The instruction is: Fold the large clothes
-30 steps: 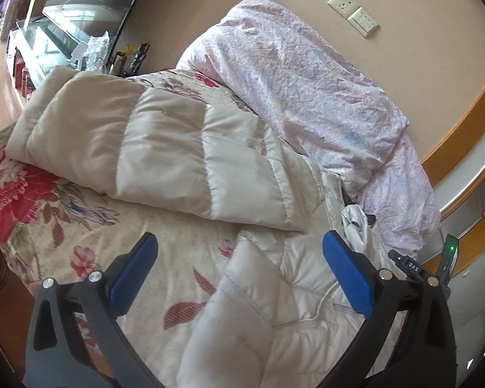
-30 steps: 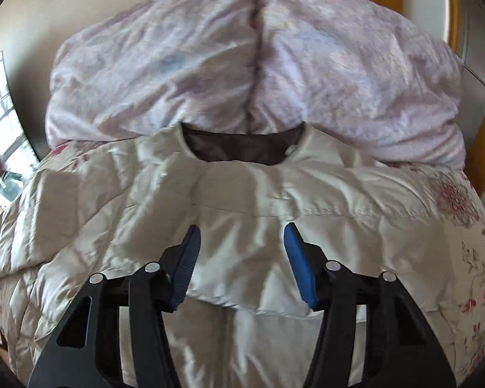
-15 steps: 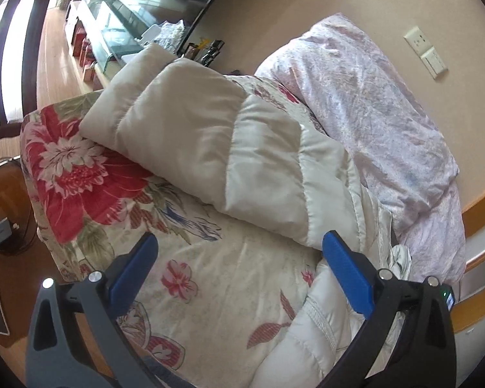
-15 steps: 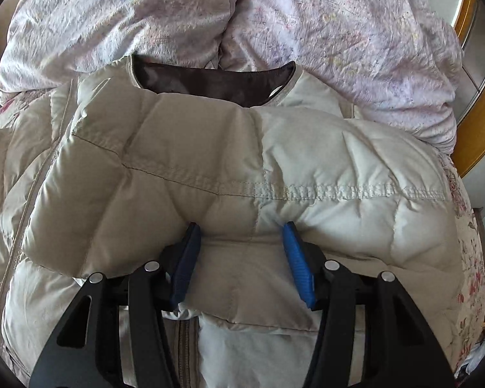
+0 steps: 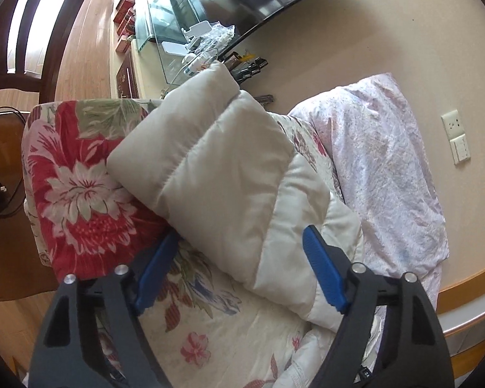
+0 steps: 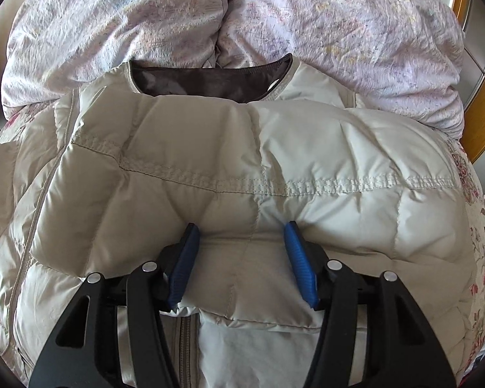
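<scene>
1. Left wrist view: your left gripper (image 5: 239, 265) is closing around the outstretched sleeve (image 5: 207, 174) of the cream quilted down jacket, which lies on the red-flowered bedspread (image 5: 77, 177). The blue pads straddle the sleeve and do not yet pinch it. The stuffing is thick and slick, so a shallow bite may catch only the outer shell, or snag the bedspread beneath.

2. Right wrist view: your right gripper (image 6: 241, 258) stands half-wide with its pads dug into a puffy fold of the jacket body (image 6: 274, 148), below the brown-lined collar (image 6: 210, 80) and near the crumpled lilac duvet (image 6: 307, 16). The fill may spring back and slide free, letting the fold unroll if you pull unevenly.
</scene>
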